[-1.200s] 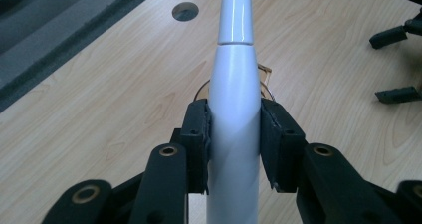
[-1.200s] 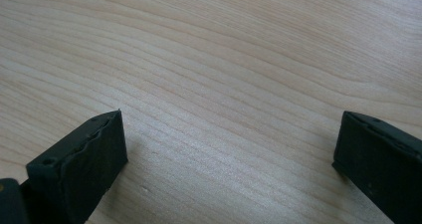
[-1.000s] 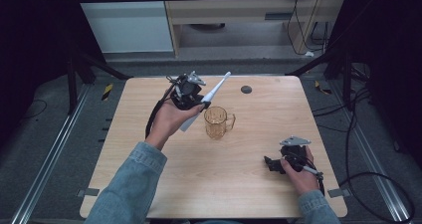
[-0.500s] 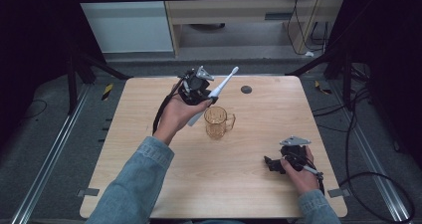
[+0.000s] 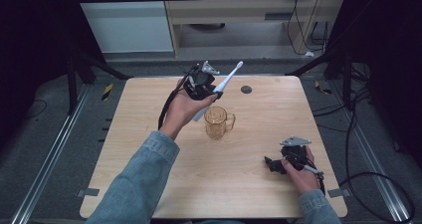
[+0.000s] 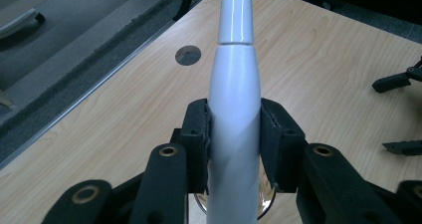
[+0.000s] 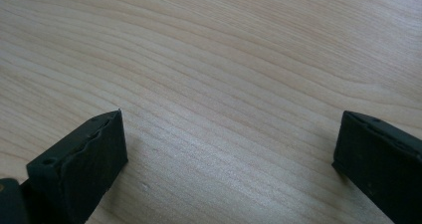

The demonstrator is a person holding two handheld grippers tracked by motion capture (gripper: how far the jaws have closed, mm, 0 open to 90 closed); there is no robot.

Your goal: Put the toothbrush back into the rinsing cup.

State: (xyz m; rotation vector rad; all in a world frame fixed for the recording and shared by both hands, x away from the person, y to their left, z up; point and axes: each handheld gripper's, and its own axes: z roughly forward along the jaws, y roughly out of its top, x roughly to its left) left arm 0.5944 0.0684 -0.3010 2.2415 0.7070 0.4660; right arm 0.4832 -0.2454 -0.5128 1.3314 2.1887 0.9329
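It looked like a lab: a bare wooden table [image 5: 149,134] stood on grey carpet, black rig legs [image 5: 74,69] at ten and two o'clock, loose cables [image 5: 358,134] at three.

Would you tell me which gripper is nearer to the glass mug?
Left. The left gripper, shut on the toothbrush, is raised just behind and left of the mug; the right gripper, open, sits near the table's front right.

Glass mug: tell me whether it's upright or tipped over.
Upright. In the high view the glass mug stands on its base on the table, mouth up, handle to the side.
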